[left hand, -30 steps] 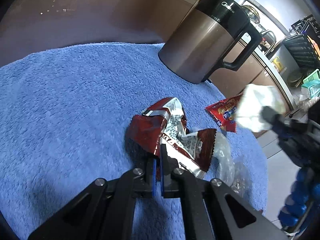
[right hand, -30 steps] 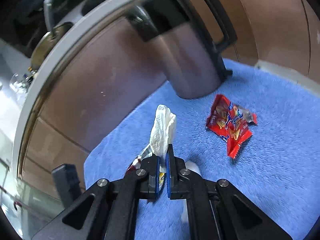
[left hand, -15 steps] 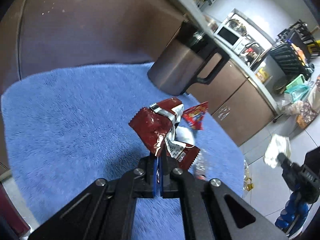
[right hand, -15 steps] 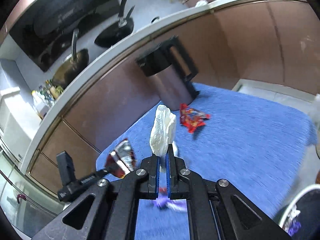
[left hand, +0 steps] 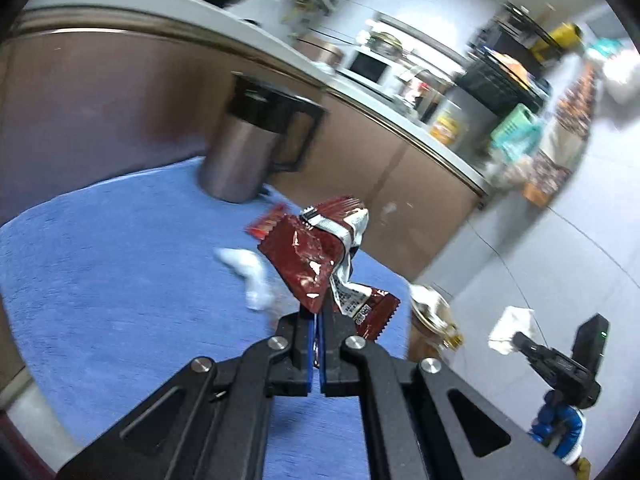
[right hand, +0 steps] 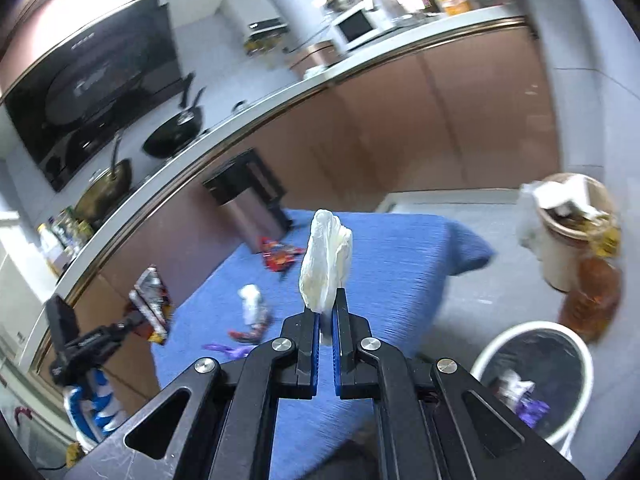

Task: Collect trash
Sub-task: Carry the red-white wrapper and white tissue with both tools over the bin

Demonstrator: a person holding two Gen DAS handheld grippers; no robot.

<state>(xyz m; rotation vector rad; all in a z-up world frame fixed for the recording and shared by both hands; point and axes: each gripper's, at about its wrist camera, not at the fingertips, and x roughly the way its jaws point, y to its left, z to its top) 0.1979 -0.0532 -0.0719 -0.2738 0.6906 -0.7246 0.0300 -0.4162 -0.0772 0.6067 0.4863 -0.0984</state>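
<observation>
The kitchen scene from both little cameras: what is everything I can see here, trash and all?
blue cloth: one, blue, spread over the table by the cabinets
kettle jug: one, steel with black lid and handle, far end of the cloth
red snack wrapper: one, red, on the cloth near the jug
white crumpled scrap: one, white, mid cloth
purple wrapper: one, purple, near cloth edge
white bin: one, white rim, black liner, on the floor, some trash inside
tan bin: one, tan, overfull, on the floor behind it
pans: two, dark, on the counter
microwave: one, white, on the counter
dark red wrapper: one, in the left claw
white tissue: one, in the right claw
</observation>
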